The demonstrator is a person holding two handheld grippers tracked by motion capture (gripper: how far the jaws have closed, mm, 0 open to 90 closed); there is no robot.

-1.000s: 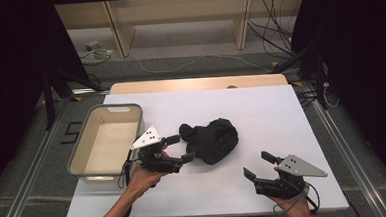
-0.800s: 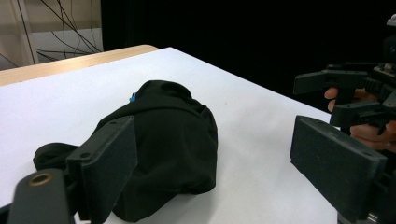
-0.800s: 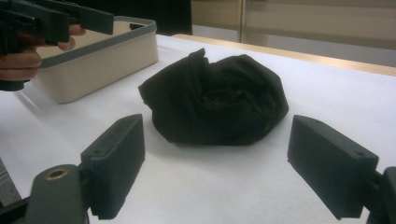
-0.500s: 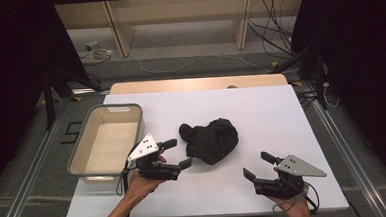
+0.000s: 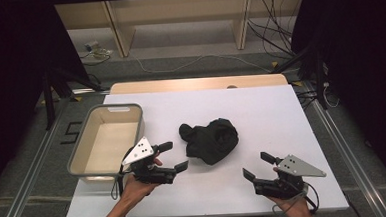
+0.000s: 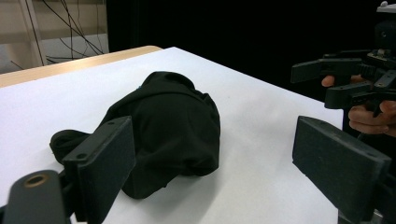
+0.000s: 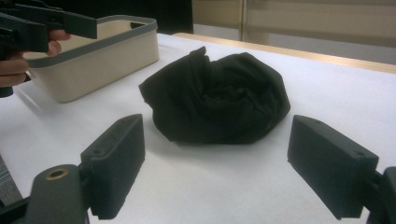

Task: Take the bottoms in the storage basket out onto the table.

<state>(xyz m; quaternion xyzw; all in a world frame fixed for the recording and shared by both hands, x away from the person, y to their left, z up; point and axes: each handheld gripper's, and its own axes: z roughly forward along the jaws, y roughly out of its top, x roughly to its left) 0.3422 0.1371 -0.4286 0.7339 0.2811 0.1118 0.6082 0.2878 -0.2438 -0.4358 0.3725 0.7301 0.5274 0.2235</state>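
A crumpled black cloth (image 5: 210, 140) lies in a heap on the white table (image 5: 281, 114), near its middle. My left gripper (image 5: 173, 156) stands open just left of the cloth, apart from it, jaws pointing at it. The left gripper view has the cloth (image 6: 168, 126) close ahead between the wide-open jaws of that gripper (image 6: 212, 140). At the front right my right gripper (image 5: 257, 166) is open with nothing in it, aimed at the cloth (image 7: 219, 98) from a short way off. Its own view shows the open right gripper (image 7: 215, 154) low over the table.
A beige bin (image 5: 107, 140) with a grey rim sits empty at the table's left side, just behind my left hand; in the right gripper view the bin (image 7: 107, 46) stands left of the cloth. Wooden shelving and cables lie beyond the far edge.
My left gripper has drawn back a little from the cloth, toward the front edge and the left. The right gripper and the cloth have stayed put.
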